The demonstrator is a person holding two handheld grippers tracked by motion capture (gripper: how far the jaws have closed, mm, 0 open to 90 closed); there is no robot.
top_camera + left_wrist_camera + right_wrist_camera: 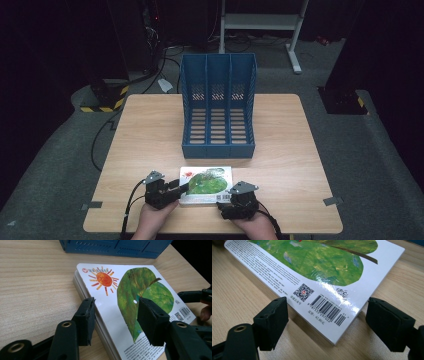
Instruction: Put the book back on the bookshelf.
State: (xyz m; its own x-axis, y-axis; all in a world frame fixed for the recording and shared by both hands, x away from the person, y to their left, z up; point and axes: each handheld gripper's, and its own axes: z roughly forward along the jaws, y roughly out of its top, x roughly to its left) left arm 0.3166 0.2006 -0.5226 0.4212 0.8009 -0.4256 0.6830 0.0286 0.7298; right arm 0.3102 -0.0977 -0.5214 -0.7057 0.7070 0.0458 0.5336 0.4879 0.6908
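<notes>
**Both grippers at the book's near edge**

I see the book lying flat on the table, just in front of the blue file rack. My left gripper straddles its left edge, one jaw over the cover, one beside it, not pressing. My right gripper stands wide apart around the barcode corner, touching nothing.

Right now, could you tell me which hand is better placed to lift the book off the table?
The left gripper: its fingers already straddle the book's edge, one above the cover, one beside it. The right gripper only frames the barcode corner, open.
</notes>
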